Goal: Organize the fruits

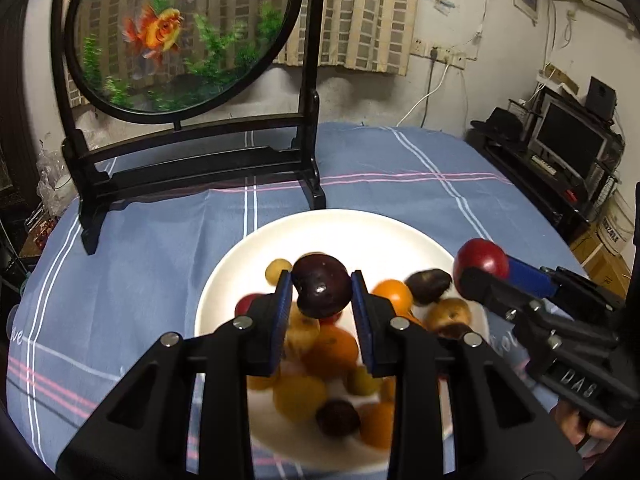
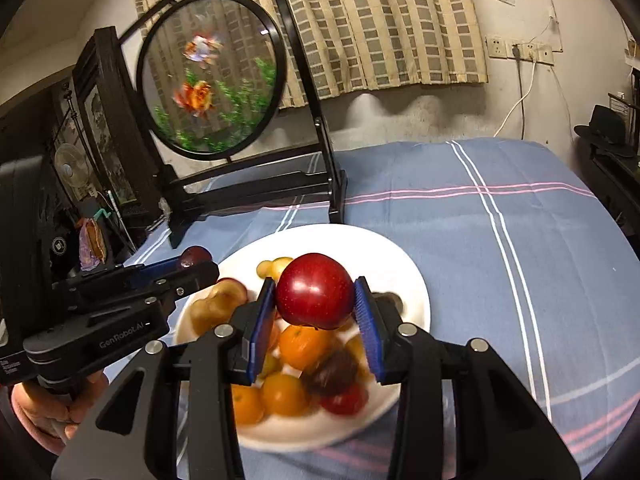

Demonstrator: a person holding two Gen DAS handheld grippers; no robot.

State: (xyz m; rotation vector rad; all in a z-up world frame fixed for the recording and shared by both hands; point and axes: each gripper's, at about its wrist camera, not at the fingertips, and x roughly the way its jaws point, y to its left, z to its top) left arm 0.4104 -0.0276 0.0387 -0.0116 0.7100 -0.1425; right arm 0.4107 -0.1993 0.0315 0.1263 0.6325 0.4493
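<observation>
Left claw [image 1: 320, 300] clamping dark plum [image 1: 322, 290], long axis tilted, right claw [image 2: 314, 306] clamping red apple [image 2: 314, 296]

Two wrist views, close, angled down, sharing the fruit plate [image 1: 248, 248]

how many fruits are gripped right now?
2: dark plum in the left gripper, red apple in the right gripper, both above the white plate.

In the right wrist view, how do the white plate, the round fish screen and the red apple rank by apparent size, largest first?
1. White plate
2. Round fish screen, though it stands farther away, so its true size is unsure
3. Red apple, held close to the camera in the right tool, so it looks enlarged
</observation>
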